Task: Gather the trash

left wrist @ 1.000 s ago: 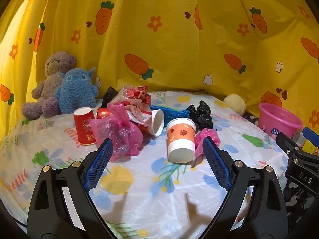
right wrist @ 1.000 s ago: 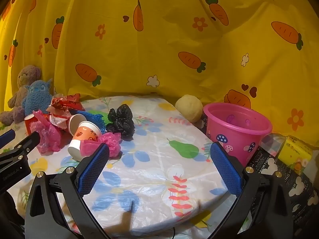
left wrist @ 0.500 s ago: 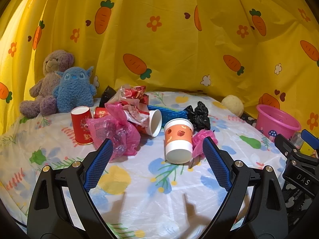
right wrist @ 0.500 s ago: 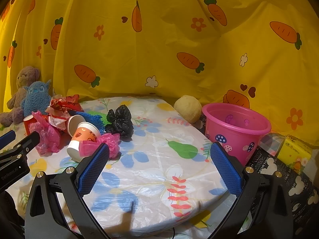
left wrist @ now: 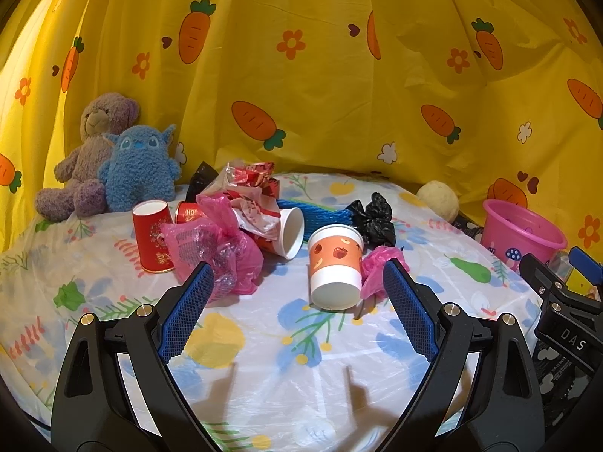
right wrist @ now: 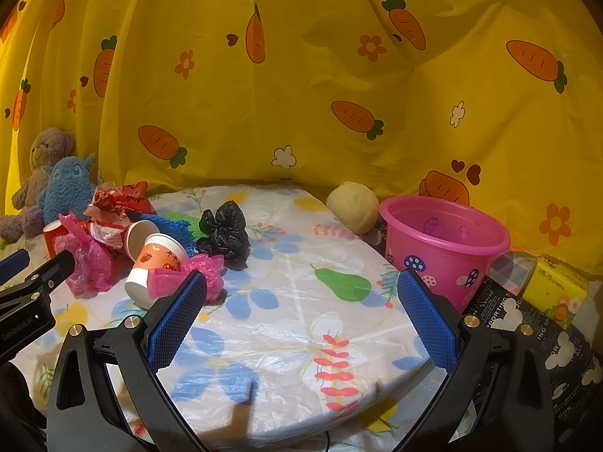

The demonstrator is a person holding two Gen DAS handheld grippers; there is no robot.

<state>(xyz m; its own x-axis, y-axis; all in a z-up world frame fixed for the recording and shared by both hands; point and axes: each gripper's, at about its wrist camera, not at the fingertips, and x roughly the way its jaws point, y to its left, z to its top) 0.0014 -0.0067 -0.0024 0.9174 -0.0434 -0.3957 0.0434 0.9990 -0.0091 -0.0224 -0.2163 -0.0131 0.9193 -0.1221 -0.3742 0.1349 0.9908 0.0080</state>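
Trash lies piled on the floral table: an upside-down orange-and-white paper cup (left wrist: 334, 267), a red cup (left wrist: 151, 236), a white cup on its side (left wrist: 292, 232), pink plastic bags (left wrist: 215, 248), red wrappers (left wrist: 250, 180), a blue net (left wrist: 320, 218) and a black bag (left wrist: 375, 219). My left gripper (left wrist: 297, 293) is open and empty, just short of the orange cup. My right gripper (right wrist: 301, 307) is open and empty over the table's right part. A pink bucket (right wrist: 443, 243) stands to its right, also in the left wrist view (left wrist: 522, 231).
Two plush toys (left wrist: 113, 165) sit at the back left. A beige ball (right wrist: 352, 207) lies beside the bucket. A yellow tissue pack (right wrist: 556, 290) and a black printed bag (right wrist: 527, 324) lie right of the table (right wrist: 294, 324). A yellow carrot curtain hangs behind.
Both grippers have shifted very slightly; the scene has slid a little in each view. Nothing was taken hold of or moved.
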